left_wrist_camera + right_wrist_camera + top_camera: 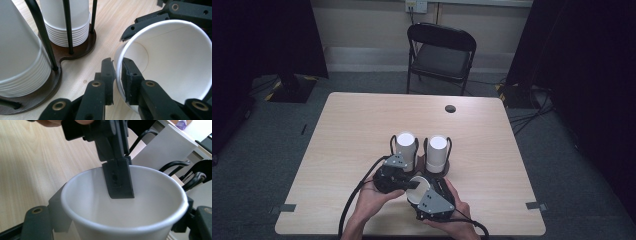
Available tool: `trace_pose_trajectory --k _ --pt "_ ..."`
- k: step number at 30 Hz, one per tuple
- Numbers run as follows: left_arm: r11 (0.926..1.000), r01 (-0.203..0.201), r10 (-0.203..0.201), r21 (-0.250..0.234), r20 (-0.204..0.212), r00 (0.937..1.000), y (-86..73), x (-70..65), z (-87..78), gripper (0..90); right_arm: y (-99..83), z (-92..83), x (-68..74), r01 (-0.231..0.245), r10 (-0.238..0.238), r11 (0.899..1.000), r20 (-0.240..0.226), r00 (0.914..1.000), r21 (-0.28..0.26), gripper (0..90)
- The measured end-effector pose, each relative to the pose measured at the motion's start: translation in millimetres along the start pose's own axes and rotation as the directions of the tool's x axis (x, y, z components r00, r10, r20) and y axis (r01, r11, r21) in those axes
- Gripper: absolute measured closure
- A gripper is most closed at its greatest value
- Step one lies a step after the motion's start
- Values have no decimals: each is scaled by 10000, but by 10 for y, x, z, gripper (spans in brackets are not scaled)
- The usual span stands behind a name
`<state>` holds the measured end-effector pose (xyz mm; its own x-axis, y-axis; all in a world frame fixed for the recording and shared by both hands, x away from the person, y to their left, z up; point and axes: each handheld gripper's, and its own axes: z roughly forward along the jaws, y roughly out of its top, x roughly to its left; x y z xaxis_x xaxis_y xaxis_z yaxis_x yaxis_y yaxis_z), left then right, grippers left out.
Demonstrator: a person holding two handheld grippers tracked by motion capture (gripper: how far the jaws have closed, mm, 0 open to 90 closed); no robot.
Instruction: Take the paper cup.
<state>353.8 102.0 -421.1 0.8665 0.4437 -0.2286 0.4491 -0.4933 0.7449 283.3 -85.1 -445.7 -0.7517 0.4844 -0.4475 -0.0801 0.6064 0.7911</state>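
The left gripper (117,75) straddles the near wall of a white paper cup (175,57), one jaw inside and one outside; a thin gap shows at the outer pad, so it is released rather than clamped. The right gripper (120,220) grasps the same cup (140,220) around its body, jaws pressed on either flank. Just beyond both grippers stand two stacks of cups (406,147) in a dark wire holder (82,45) on the table (352,125).

two cup stacks (406,146), one loose cup (415,186)
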Motion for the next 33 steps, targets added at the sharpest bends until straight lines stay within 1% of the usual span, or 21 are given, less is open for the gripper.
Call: trace_pose_trajectory --k 1,4,8,10,13,14,15,16,17,19,20,21,22,23,25,28,29,30,31,32,33 --pt "10000 37 -36 -80 56 10000 -12 4 1 796 0 0 0 0 0 10000 0 10000 0 242" --pt "9997 85 -84 -221 27 10000 -38 9 -1 791 -7 8 -2 -102 102 9999 -8 9999 37 242" --pt "9996 -10 9 -299 -14 10000 -42 4 -8 777 -17 11 -8 -275 275 9996 6 9996 -1 242" --pt "9991 23 -26 -413 -68 10000 -42 -3 -17 763 -23 6 -17 -347 347 9994 60 9994 -21 242" --pt "9984 -74 64 -568 -172 9998 -44 -15 -36 746 -38 -5 -41 -547 548 9985 71 9985 -99 243" --pt "9975 -92 77 -700 -227 9997 -47 -26 -39 725 -49 -16 -53 -700 701 9974 93 9975 -147 243" --pt "9970 -132 109 -768 -310 9995 -47 -32 -44 725 -49 -16 -53 -700 701 9974 93 9975 -147 243" --pt "9952 -256 209 -946 -496 9986 -50 -47 -50 706 -53 -19 -56 -763 765 9969 101 9970 -167 243" --pt "9934 -319 260 -1098 -553 9981 -52 -56 -55 676 -67 -31 -75 -932 935 9954 129 9955 -206 244" --pt "9913 -402 320 -1250 -667 9973 -54 -64 -64 668 -70 -35 -81 -1023 1027 9944 147 9946 -245 244" --pt "9899 -365 276 -1367 -664 9974 -56 -71 -64 657 -76 -41 -89 -1150 1154 9930 132 9932 -262 244" --pt "9887 -447 345 -1432 -731 9967 -59 -71 -72 620 -81 -46 -100 -1302 1305 9911 101 9914 -289 245" --pt "9876 -454 346 -1504 -733 9967 -62 -74 -74 620 -89 -53 -111 -1506 1510 9880 79 9885 -342 246" --pt "9852 -492 370 -1643 -766 9964 -66 -74 -74 608 -93 -56 -119 -1589 1592 9867 53 9872 -357 246" --pt "9833 -529 389 -1741 -831 9958 -72 -73 -79 567 -106 -64 -131 -1789 1791 9831 4 9838 -379 246" --pt "9804 -256 46 -1953 -1070 9942 -83 -52 -86 526 -118 -70 -142 -1860 1863 9819 56 9825 -360 246" --pt "9781 -137 -93 -2078 -1093 9940 -93 -36 -92 505 -125 -76 -154 -1957 1962 9799 79 9805 -390 248" --pt "9717 103 -333 -2360 -936 9950 -117 -6 -106 499 -128 -79 -157 -1997 2002 9791 92 9797 -392 248" --pt "9717 103 -333 -2360 -936 9950 -117 -6 -106 490 -130 -79 -161 -2019 2025 9786 117 9792 -392 248" --pt "9693 127 -368 -2454 -938 9949 -124 3 -110 490 -130 -79 -161 -2019 2025 9786 117 9792 -392 248" --pt "9678 166 -417 -2511 -952 9946 -129 7 -113 465 -137 -78 -172 -2107 2113 9768 117 9774 -380 248"
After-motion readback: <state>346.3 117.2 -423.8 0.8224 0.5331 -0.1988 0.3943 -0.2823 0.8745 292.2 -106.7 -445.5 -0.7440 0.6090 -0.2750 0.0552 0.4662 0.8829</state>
